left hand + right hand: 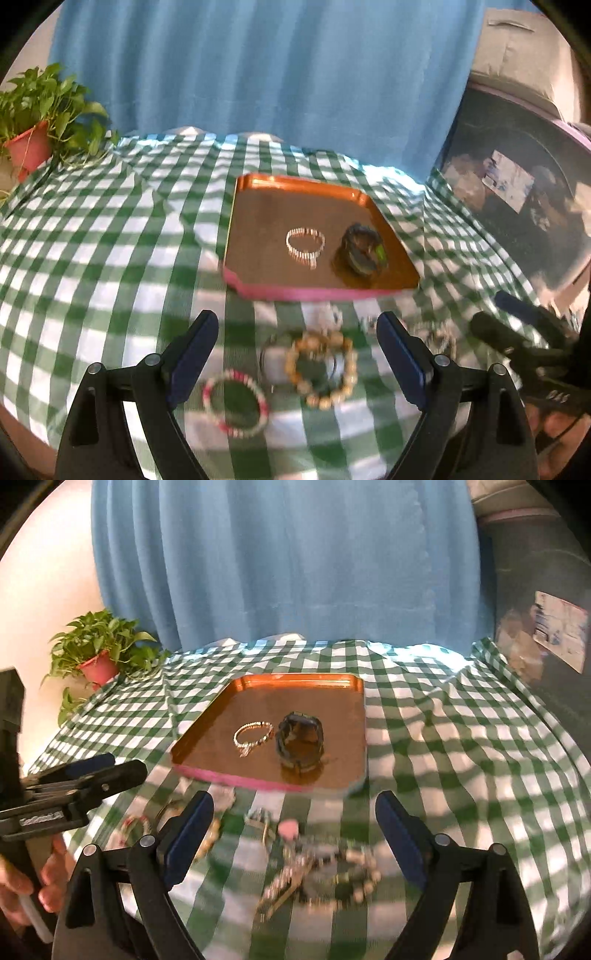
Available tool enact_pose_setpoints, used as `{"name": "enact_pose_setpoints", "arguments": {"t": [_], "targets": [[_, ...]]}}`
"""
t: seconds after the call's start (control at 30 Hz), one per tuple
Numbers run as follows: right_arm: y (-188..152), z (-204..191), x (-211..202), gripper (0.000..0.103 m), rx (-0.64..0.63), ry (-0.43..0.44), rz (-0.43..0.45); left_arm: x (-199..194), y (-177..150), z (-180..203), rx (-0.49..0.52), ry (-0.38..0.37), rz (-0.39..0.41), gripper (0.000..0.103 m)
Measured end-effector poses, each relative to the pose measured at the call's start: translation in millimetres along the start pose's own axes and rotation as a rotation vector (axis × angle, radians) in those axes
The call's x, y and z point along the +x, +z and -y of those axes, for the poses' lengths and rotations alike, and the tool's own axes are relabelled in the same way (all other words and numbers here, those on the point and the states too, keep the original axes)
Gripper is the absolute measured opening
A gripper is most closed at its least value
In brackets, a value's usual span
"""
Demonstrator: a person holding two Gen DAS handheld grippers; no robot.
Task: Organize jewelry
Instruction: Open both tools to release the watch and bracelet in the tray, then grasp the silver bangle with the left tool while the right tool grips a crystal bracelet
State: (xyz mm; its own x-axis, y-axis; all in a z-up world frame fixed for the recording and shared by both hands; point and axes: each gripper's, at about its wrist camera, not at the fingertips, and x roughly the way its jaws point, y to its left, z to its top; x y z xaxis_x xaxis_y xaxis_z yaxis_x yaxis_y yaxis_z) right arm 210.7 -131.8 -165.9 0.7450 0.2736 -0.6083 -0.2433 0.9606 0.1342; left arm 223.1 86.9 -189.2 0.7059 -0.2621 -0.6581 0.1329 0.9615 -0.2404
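An orange tray (pixel 258 192) (pixel 295 677) with a pink front rim lies on the green checked cloth. In it are a thin pale bracelet (pixel 305 243) (pixel 253 734) and a dark chunky band (pixel 364 254) (pixel 300 742). In front of the tray lie a wooden bead bracelet (pixel 325 369) and a pink-and-white bead bracelet (pixel 235 404). My left gripper (pixel 297 321) (pixel 125 764) hangs open above these two and holds nothing. My right gripper (pixel 295 801) (pixel 493 310) is open and empty over a blurred heap of chains and beads (pixel 317 878).
A potted plant (pixel 40 110) (pixel 99 653) in a red pot stands at the table's far left corner. A blue curtain (pixel 258 74) hangs behind the table. A large dark drum (pixel 517 192) stands at the right edge. A hand (pixel 22 886) grips the left tool.
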Motion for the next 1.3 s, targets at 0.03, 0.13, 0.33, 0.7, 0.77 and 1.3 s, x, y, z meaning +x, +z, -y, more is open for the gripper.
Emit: {"name": "enact_pose_setpoints", "arguments": {"t": [0.03,0.13,0.33,0.7,0.77,1.3], "targets": [[-5,0,-6,0.088,-0.003,-0.002,0.000,0,-6,2,0.014,-0.002,-0.004,0.087],[-19,-3,-14,0.088,-0.018,0.001,-0.005,7,-22,8,0.069,-0.017,-0.038,0.087],[-38,-2,2,0.063,-0.070,-0.017,-0.067,37,-31,3,0.061,-0.051,-0.137,0.087],[-37,30,19,0.058,-0.008,-0.022,-0.111,62,-27,-3,0.083,-0.013,-0.134,0.064],[-39,28,26,0.046,-0.050,-0.032,-0.133,61,-27,-2,0.104,0.002,-0.132,0.064],[-40,52,46,0.009,0.016,-0.003,-0.201,57,-22,-16,0.003,-0.070,-0.163,0.064]]}}
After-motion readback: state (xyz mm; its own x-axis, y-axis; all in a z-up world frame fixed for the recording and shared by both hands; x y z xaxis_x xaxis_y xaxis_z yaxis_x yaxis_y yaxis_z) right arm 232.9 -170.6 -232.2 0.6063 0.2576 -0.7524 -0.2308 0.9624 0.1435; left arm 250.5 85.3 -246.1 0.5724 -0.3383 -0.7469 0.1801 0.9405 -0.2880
